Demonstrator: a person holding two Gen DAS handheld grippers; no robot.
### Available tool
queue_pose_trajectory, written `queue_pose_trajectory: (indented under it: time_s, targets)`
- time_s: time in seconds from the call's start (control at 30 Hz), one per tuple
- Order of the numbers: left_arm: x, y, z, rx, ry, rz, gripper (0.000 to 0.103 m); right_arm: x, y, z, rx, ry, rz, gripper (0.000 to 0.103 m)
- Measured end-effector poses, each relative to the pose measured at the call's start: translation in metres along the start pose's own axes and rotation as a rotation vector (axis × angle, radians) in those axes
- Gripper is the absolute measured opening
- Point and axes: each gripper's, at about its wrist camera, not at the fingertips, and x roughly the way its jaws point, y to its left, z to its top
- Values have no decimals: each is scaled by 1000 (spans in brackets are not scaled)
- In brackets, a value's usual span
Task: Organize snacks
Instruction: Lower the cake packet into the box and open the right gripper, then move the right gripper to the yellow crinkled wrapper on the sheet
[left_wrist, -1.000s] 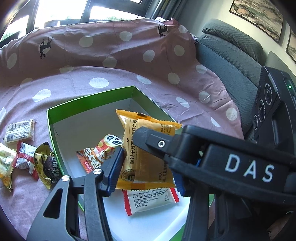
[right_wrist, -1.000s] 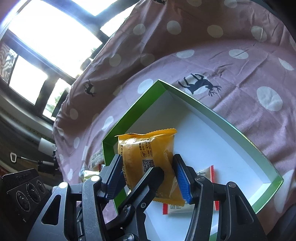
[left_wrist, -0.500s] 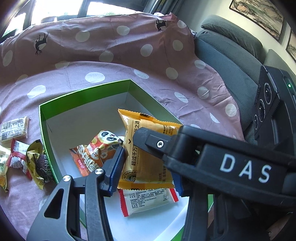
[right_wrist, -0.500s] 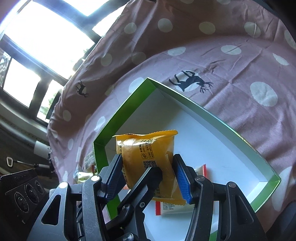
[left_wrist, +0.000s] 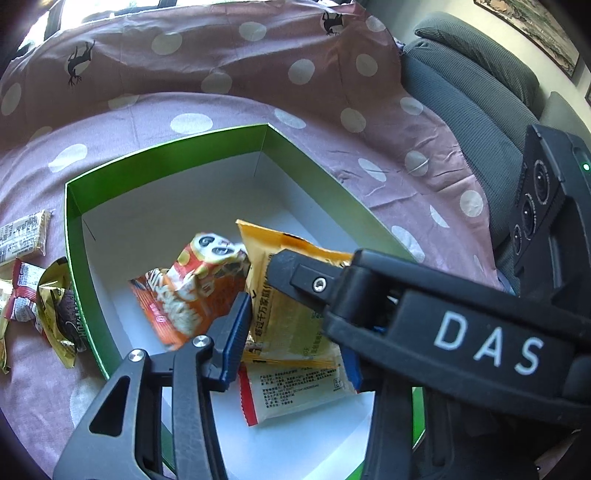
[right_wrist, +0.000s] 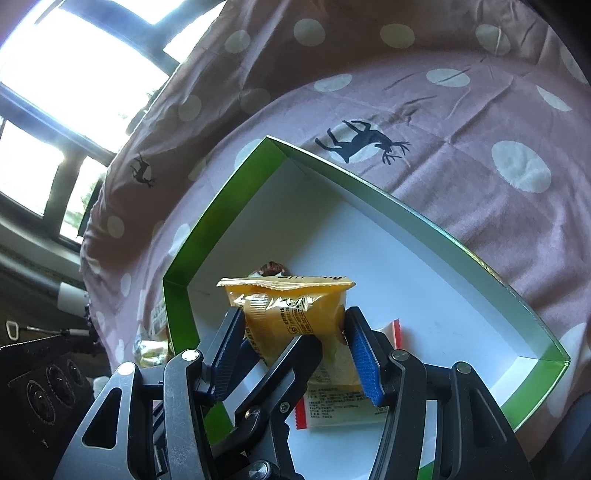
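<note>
Green-rimmed box (left_wrist: 166, 162) sits on a pink polka-dot cloth (left_wrist: 229, 110) printed with black deer; cloth drapes up behind the box toward bright windows (right_wrist: 74, 92). Grey sofa (left_wrist: 480, 110) right of the box, framed pictures (left_wrist: 532, 26) on the wall above it.

My right tongs (right_wrist: 295, 347) are clamped on the yellow snack packet (right_wrist: 291, 314), held over the box's white floor. My left tongs (left_wrist: 291, 343) stand apart around that same packet, gripping nothing that I can see. Inside the box: orange panda packet (left_wrist: 192, 288) and a white red-edged packet (left_wrist: 295, 391) under the yellow one. Loose snacks (left_wrist: 40, 295) lie on the cloth left of the box.
</note>
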Motion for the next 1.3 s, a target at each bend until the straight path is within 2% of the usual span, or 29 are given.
queue_pose_trajectory:
  time_s: [0.27, 0.5, 0.63, 0.87, 0.9, 0.93, 1.1, 1.2, 1.3]
  targets:
    - [2, 2, 0, -12, 9, 9, 42, 2, 1, 1, -5, -4, -51, 59]
    - [-14, 4, -1, 1, -50, 51, 46, -4, 9, 0, -32, -46, -86, 59]
    - [-30, 11, -3, -7, -83, 88, 55, -7, 22, -4, -64, -56, -67, 60]
    - [-73, 33, -9, -42, -151, 146, 68, -19, 51, -14, -144, -117, -55, 67]
    - [-82, 38, -12, -54, -164, 154, 72, -19, 55, -15, -157, -125, -61, 67]
    - [-89, 43, -15, -65, -176, 165, 78, -19, 59, -17, -168, -129, -68, 67]
    - [-128, 81, -39, -152, -225, 293, 81, -14, 76, -25, -230, -118, -91, 69]
    - [-145, 106, -59, -205, -244, 371, 83, -12, 88, -32, -267, -122, -113, 77]
    - [-157, 135, -78, -286, -255, 411, 86, -7, 103, -41, -317, -106, -99, 77]
